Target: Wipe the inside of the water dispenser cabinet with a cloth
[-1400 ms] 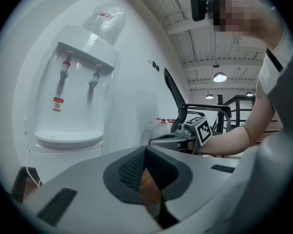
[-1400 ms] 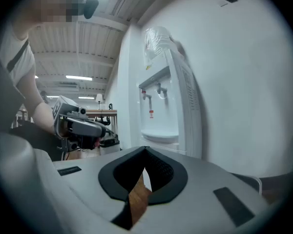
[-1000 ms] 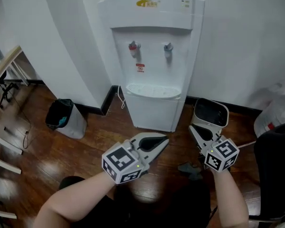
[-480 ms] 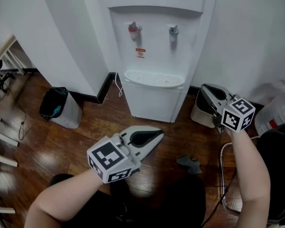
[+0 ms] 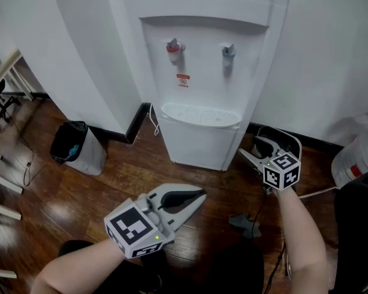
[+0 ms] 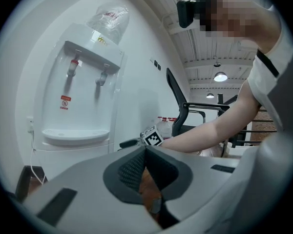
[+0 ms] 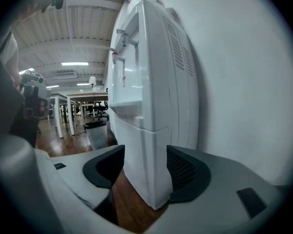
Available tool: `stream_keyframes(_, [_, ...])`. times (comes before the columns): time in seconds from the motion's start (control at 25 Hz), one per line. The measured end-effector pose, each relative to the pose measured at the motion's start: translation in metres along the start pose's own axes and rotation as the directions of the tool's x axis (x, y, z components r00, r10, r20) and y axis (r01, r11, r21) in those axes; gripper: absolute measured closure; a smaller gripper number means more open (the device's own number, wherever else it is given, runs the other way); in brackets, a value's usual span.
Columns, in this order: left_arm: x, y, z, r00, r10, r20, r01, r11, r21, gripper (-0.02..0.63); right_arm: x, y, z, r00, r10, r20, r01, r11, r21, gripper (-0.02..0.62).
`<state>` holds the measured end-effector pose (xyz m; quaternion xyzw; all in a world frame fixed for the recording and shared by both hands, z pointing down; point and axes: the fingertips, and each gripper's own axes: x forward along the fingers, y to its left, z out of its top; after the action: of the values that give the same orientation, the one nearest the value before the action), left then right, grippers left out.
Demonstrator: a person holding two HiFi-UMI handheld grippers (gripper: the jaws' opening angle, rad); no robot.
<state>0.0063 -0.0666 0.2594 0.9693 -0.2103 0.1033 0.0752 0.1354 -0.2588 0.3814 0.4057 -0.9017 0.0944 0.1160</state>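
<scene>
The white water dispenser (image 5: 202, 72) stands against the wall, and its lower cabinet door (image 5: 196, 144) is closed. A dark grey crumpled cloth (image 5: 245, 224) lies on the wood floor in front of it, held by neither gripper. My right gripper (image 5: 250, 147) is at the cabinet's lower right corner. Its jaws have just been opening, and in the right gripper view (image 7: 144, 167) that corner (image 7: 151, 145) shows in the gap without the pads pressing on it. My left gripper (image 5: 199, 196) hovers over the floor, shut and empty, and points at the dispenser (image 6: 83, 96).
A black-lined waste bin (image 5: 80, 147) stands left of the dispenser. A white bin (image 5: 283, 141) sits by the wall behind my right gripper. A large water bottle (image 5: 356, 158) and a black chair (image 5: 362, 225) are at the far right. A white cord (image 5: 153, 124) hangs at the dispenser's left.
My right gripper has come down and left from beside the white bin to the cabinet's lower right corner, and its jaws have opened. The left gripper has barely shifted.
</scene>
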Motion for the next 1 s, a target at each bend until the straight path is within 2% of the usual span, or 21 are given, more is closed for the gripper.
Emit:
stream_keyframes(0.4, [-0.002,0.026,-0.011,0.997,0.074,-0.014,-0.075,0.995,-0.073,0.598,0.053,0.000,-0.013,0.994,-0.107,0.028,0.104,0.992,0.075,0.213])
stream_keyframes(0.8, [0.004,0.018,-0.011,0.999,0.036,-0.021,-0.038,0.995,-0.091,0.598,0.058,-0.008,-0.004,0.985,-0.136,0.108,0.125,0.987,0.104,0.207])
stream_keyframes(1.0, [0.000,0.025,-0.016,0.998,0.050,-0.033,-0.053,0.994,-0.096,0.600,0.064,-0.015,0.000,0.992,-0.082,0.098,0.075,0.994,0.074,0.204])
